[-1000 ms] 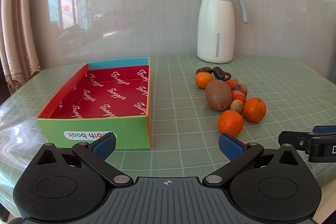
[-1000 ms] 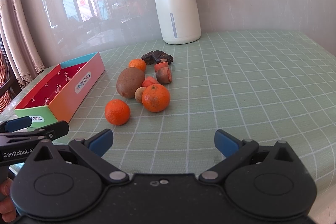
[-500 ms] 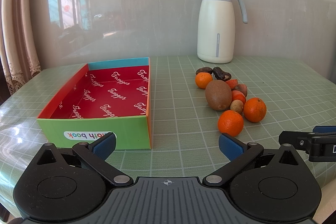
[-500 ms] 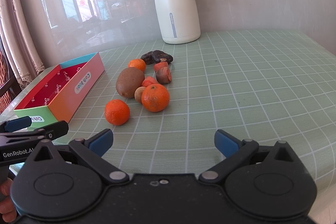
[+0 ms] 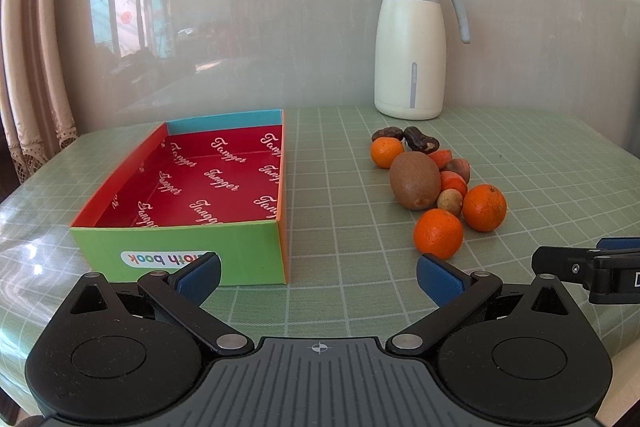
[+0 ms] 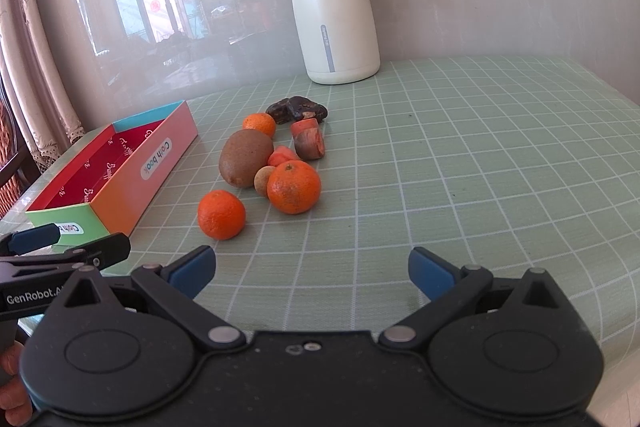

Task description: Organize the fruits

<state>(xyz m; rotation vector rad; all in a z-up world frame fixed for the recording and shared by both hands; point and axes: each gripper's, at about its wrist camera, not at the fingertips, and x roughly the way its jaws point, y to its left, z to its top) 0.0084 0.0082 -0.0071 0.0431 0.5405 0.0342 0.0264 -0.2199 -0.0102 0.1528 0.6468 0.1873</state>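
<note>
Hand-held gripper (image 5: 318, 277) before bare-floored red box (image 5: 180, 251).

Fruit and containers counted on the green checked table (image 5: 340, 211)

Three round orange mandarins (image 6: 221, 215), one brown oval kiwi (image 5: 415, 180), one small tan round longan (image 5: 449, 202), two dark wrinkled dates (image 5: 419, 139), three orange-red fruit pieces (image 6: 309, 144); one shallow red-lined cardboard box (image 5: 182, 251); one white jug with a grey lid (image 5: 411, 47).
</note>
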